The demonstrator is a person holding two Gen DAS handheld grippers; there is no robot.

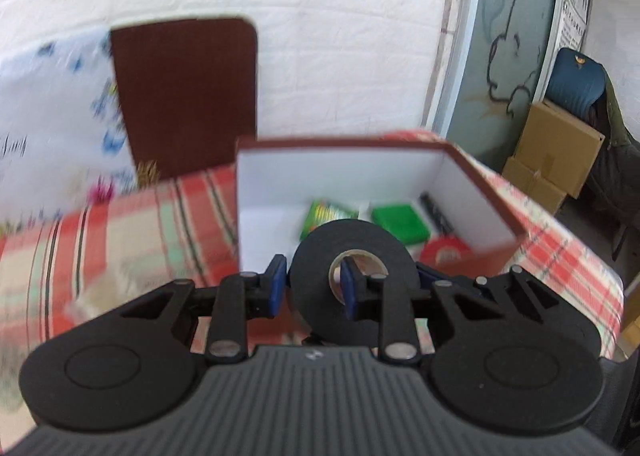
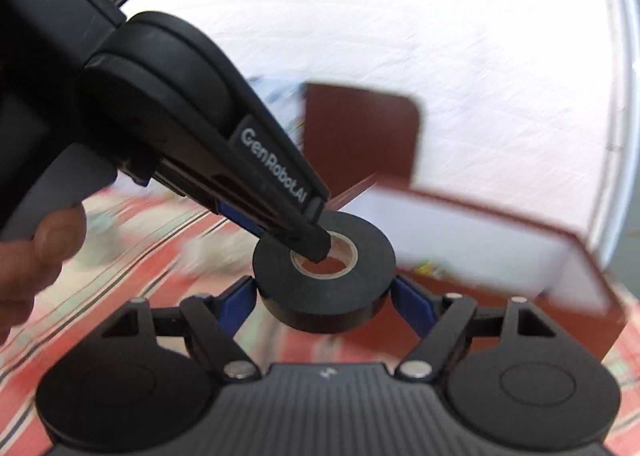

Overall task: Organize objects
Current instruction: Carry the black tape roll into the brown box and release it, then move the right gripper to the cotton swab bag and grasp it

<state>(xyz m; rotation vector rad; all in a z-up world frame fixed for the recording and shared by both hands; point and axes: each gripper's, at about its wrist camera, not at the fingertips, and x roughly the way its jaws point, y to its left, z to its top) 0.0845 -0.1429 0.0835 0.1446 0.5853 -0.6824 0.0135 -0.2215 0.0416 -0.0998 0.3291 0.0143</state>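
Note:
A black roll of tape (image 1: 352, 256) is held by both grippers above the checked cloth. My left gripper (image 1: 314, 288) is shut on its wall, one blue pad outside and one inside the core hole. In the right wrist view the tape roll (image 2: 324, 276) lies flat between my right gripper's (image 2: 324, 296) blue pads, which touch its two sides. The left gripper's finger (image 2: 280, 191) reaches into the hole from the upper left. A brown box (image 1: 496, 199) with white inner walls stands just behind; it holds green packets (image 1: 400, 221), a red roll and a dark pen.
A brown lid (image 1: 184, 95) leans against the white wall behind the box. A patterned white bag (image 1: 52, 115) stands at the left. The red checked cloth (image 1: 120, 240) covers the table. Cardboard boxes (image 1: 556, 147) sit at the far right.

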